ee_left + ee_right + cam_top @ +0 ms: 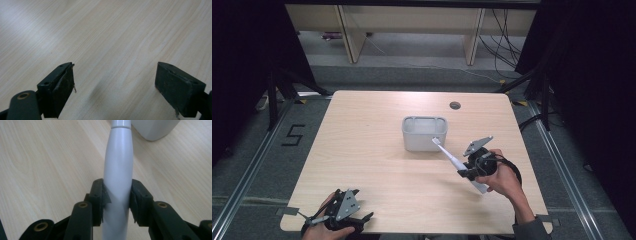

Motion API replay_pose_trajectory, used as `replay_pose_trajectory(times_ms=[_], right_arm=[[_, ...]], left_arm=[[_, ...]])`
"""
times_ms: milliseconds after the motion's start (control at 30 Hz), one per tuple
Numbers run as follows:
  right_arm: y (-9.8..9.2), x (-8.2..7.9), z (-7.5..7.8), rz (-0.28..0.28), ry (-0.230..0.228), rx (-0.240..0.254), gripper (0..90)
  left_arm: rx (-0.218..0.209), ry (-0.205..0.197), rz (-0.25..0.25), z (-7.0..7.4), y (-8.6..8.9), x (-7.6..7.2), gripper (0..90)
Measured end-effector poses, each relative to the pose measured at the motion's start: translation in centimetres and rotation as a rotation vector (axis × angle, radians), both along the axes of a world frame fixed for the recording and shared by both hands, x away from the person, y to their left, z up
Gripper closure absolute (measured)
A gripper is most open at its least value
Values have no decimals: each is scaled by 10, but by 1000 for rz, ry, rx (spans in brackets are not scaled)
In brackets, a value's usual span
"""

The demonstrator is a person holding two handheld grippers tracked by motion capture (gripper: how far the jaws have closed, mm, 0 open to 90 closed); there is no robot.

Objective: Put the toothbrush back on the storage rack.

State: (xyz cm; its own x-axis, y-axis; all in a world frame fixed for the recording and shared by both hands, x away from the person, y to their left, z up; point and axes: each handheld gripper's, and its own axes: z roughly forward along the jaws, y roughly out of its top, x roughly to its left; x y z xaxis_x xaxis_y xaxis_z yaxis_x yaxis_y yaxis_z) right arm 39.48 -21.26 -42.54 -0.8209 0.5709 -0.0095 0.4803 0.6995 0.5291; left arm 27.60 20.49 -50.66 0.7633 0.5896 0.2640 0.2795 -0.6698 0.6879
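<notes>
white plastic sits clamped between the right fingers (pixel 117 202): an electric toothbrush (pixel 455 163), gripped on the thick body of its handle, pads pressed on either side. its long axis runs straight out ahead of the fingers and slightly up, thin neck and brush head leading, the butt end trailing back past the person's right hand (pixel 502 175). in the right gripper view the handle (pixel 117 172) tapers to a collar at the top of the frame, and just beyond it, ahead and a little to one side, shows the pale corner of the bin (pixel 155 128).

from the high view the brush head lies at the near wall of that grey, open-topped bin (pixel 424 133), close to its right corner; whether the tip touches the rim i cannot tell. the bin is directly ahead along the brush's own line, so i judge the coming move turns on lifting the head clear of the near wall and tipping it inside.

the left fingers (pixel 115 87) stand wide apart with nothing between them, over bare wood of the counter (pixel 372 150), at the near left edge, well apart from both brush and bin. the right hand is far nearer. nothing else stands on the counter in the way; a small round cable hole (pixel 455 105) lies beyond the bin.
</notes>
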Motion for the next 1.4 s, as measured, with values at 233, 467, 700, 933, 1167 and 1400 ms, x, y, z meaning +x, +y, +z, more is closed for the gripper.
replay_pose_trajectory(times_ms=[233,467,700,933,1167,1400], right_arm=[[-4,3,4,-13,-28,99,666],[-5,5,4,-20,-55,141,666],[-4,3,10,-34,-69,169,666],[1,6,17,-26,-114,213,666],[10,14,31,-21,-185,305,666],[18,23,41,-32,-213,367,666]], left_arm=[[0,-1,0,1,0,0,153],[1,-2,3,1,1,0,153],[-14,-7,9,1,0,0,153],[-14,-14,10,2,1,0,153],[-22,-15,17,2,3,1,152],[-33,-17,20,2,2,0,153]])
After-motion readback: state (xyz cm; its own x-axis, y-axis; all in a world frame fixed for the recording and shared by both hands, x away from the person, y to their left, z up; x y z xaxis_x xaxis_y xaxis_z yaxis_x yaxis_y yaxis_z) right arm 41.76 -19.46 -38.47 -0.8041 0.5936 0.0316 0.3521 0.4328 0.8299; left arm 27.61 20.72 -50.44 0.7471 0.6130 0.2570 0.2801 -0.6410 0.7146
